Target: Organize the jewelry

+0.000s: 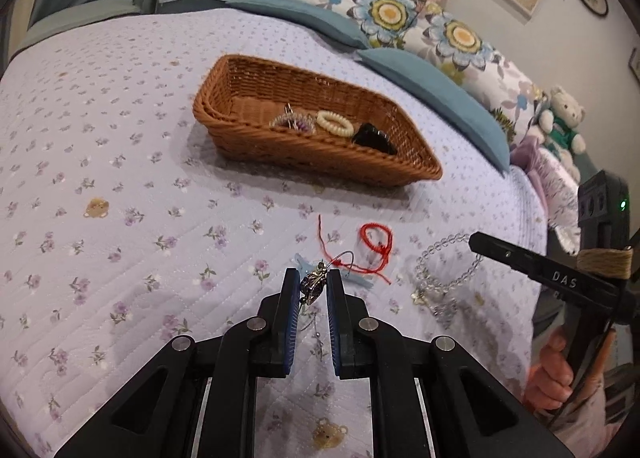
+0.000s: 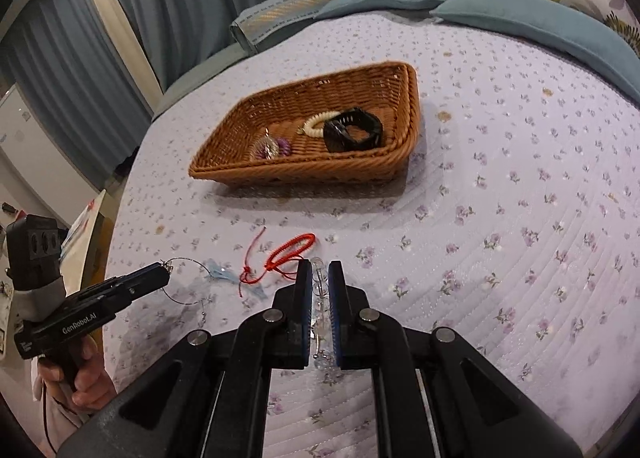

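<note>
Left wrist view shows your left gripper clamped narrow on a small dark metal charm, pinched between the blue pads at the fingertips; a thin wire hoop runs from the charm ahead and a little to the right. Just beyond the tips a pale blue clip lies on the quilt, and a red cord loops just ahead and to the right of them. Farther ahead sits the basket, well apart from the gripper, holding a cream coil tie, a black band and a purple beaded piece. To your right, the right gripper reaches in from the edge, with a clear bead bracelet hanging at its tip. Right wrist view shows that gripper closed on the clear beads, which run down the narrow gap between its pads. The cord lies just left of its tips, the clip farther left, and the basket well ahead. Your left gripper comes in from the left with the wire hoop dangling from its tip, and your hand grips its handle.
</note>
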Tool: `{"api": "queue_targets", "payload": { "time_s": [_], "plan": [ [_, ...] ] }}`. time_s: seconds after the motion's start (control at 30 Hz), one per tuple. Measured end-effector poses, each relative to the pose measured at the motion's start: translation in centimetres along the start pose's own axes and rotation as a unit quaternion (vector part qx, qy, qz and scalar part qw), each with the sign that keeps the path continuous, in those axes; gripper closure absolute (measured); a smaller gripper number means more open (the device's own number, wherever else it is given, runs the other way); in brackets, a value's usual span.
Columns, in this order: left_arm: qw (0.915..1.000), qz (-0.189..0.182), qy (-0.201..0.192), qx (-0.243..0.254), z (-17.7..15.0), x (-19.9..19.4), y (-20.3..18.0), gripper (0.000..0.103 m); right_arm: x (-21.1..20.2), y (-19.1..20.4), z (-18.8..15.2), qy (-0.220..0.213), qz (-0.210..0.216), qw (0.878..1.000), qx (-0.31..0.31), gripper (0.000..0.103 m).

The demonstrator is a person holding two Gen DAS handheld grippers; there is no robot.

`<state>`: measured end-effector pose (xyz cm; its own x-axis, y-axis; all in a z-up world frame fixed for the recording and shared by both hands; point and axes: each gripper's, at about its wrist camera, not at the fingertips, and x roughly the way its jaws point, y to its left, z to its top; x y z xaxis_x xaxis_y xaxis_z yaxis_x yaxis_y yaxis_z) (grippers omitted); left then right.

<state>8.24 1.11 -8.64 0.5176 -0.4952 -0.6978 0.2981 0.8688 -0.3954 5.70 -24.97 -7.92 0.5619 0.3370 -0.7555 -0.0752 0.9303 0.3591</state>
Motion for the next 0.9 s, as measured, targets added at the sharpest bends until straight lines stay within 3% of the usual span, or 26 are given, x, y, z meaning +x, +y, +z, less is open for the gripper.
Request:
{"api": "queue_targets", "payload": {
  "time_s": [0.27, 0.57, 0.67, 0.9],
  "plan": [
    [0.9992, -0.025, -0.017, -0.026, 0.4, -1.5, 1.0, 0.09, -1.4, 0.4, 0.2, -0.02, -0.001, 1.0, -0.011, 0.092],
    [0.9986, -0.039, -0.033, -0.013, 0.8, -2.7, 0.4, 0.09, -2.6, 0.6, 1.0, -0.036, -0.007, 0.999, -0.013, 0.092],
    [0.997, -0.067, -0.035, -0.015, 1.0, -3.3, 0.4, 0.09, -2.7, 0.5, 1.2, -0.038, -0.005, 0.999, -0.01, 0.092],
    [0.9986, -0.027, -0.043, 0.016, 0.6, -3.3, -0.6, 0.09, -2.2, 0.0, 1.0, -0.031, -0.006, 0.999, -0.002, 0.092]
  ]
}}
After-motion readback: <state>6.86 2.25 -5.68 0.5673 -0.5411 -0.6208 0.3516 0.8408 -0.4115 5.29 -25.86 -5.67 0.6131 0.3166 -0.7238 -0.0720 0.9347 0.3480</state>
